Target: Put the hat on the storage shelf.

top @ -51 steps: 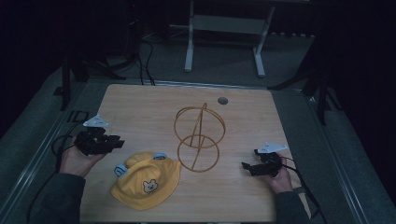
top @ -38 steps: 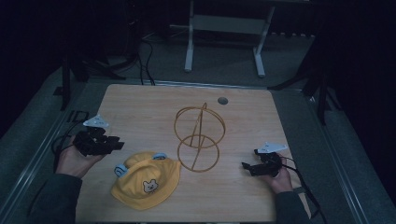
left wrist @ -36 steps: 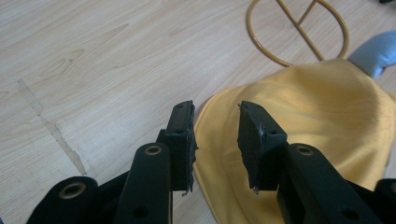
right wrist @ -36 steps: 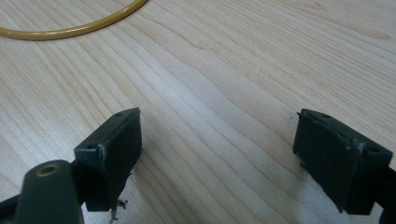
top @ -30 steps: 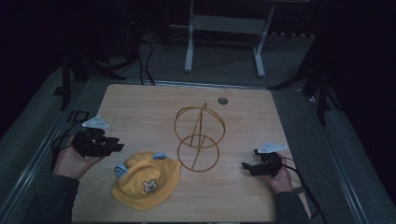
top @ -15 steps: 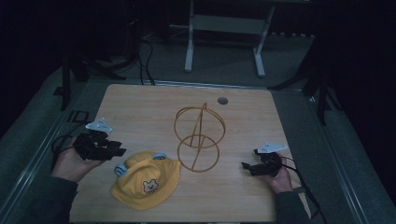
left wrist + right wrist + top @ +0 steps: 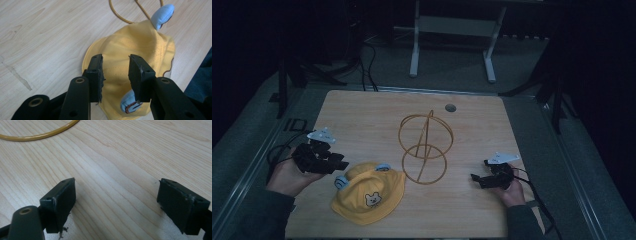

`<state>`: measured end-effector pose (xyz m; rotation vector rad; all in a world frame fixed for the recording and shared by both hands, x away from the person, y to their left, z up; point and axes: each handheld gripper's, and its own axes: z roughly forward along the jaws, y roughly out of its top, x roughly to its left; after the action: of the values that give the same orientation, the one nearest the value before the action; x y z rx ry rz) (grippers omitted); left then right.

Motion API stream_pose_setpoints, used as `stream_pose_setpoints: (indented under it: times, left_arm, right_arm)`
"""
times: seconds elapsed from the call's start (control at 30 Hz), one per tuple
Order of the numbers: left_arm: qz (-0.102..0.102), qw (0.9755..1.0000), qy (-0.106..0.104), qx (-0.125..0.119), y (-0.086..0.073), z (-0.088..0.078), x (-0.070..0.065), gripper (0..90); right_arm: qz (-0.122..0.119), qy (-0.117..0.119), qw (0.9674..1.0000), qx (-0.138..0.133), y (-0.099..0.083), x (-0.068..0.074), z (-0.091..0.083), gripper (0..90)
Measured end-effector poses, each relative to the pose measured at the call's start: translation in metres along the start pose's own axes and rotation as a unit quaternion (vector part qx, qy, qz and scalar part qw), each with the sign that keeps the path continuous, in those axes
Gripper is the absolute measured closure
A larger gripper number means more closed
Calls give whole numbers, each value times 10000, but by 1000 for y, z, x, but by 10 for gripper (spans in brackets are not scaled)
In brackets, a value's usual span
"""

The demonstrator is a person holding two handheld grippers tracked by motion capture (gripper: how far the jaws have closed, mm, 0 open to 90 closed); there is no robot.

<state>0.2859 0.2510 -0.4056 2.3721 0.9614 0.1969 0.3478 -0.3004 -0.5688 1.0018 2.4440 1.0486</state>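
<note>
the yellow hat (image 7: 368,194) lies untouched near the desk's front edge (blue ears up). the left gripper (image 7: 115,75) hovers over it, jaws partly apart, holding nothing; the right gripper (image 7: 117,205) rests wide open, empty. grasping remains.

On the desk (image 7: 362,115), the left gripper (image 7: 337,164) hovers just beside the yellow hat (image 7: 369,192), fingers apparently parted. The wire stand (image 7: 424,147) sits centre; the right gripper (image 7: 477,178) rests near it.
</note>
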Motion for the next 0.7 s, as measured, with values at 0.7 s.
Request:
stream_pose_setpoints:
  times: [0.7]
  left_arm:
    - [289,9990,-163,305,12,3,-13,619]
  right_arm:
    - [-7,10,10000,7,0,0,0,153]
